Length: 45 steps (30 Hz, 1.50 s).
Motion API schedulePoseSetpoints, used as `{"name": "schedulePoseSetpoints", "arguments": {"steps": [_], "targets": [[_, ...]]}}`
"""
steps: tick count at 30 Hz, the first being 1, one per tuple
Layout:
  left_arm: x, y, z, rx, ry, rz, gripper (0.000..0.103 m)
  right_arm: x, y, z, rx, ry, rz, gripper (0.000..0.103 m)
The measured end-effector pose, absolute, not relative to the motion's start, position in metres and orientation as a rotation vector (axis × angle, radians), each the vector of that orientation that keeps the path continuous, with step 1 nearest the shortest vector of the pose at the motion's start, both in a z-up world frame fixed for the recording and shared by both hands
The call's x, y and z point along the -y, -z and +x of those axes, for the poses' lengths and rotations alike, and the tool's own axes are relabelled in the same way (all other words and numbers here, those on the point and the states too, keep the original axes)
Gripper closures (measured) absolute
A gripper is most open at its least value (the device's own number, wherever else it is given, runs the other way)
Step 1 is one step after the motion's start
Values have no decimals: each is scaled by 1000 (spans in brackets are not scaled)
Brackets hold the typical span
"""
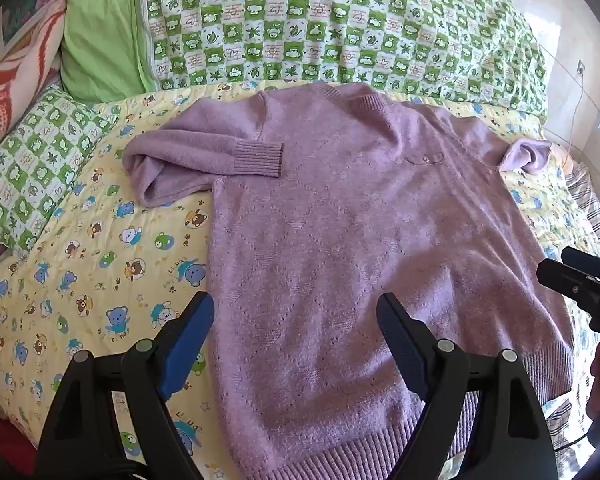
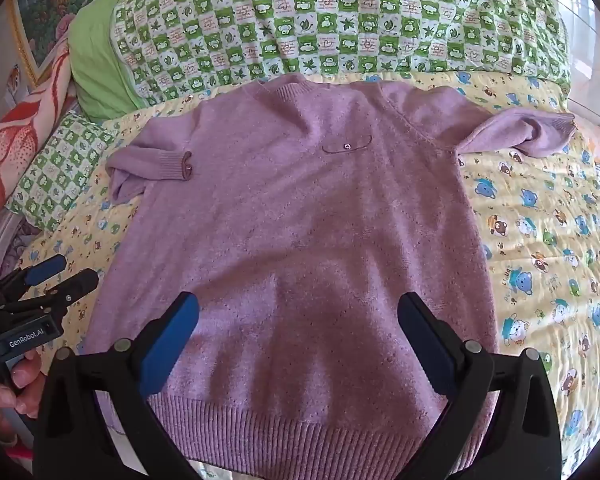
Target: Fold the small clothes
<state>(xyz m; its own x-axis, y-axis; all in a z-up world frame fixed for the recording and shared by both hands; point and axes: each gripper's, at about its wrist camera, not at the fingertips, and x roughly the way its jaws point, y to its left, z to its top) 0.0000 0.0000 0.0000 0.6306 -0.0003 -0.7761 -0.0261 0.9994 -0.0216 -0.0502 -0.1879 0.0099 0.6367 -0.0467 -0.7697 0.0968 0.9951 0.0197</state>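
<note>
Sweater (image 2: 300,220) hem corner behind right tongs (image 2: 298,334); chest emblem (image 2: 347,147) perhaps lettering.

"GenRobot.AI" is showing in white on the black body of the left gripper (image 2: 62,276), just left of the purple sweater (image 2: 300,220). Small lettering is appearing on the yellow bear-print quilt (image 2: 540,248) right of the sweater, too blurred to read.

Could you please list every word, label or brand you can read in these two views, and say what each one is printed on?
"GenRobot.AI": white print on the black body of the left gripper, right wrist view.
Small letters among the cartoon bears on the yellow quilt: too distorted to read.
Characters in the green checked bedding: too small to read.
Small tag on the purple sweater: unreadable.
</note>
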Motion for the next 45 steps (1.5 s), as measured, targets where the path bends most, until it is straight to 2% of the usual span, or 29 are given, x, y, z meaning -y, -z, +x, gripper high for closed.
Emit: {"name": "schedulePoseSetpoints", "arguments": {"steps": [32,45], "targets": [[15,5,1,-897,-21,-34,19,185,-6,-44,-890,77,72,3],[8,10,32,-961,-14,-44,19,206,-3,-35,-907,82,112,3]]}}
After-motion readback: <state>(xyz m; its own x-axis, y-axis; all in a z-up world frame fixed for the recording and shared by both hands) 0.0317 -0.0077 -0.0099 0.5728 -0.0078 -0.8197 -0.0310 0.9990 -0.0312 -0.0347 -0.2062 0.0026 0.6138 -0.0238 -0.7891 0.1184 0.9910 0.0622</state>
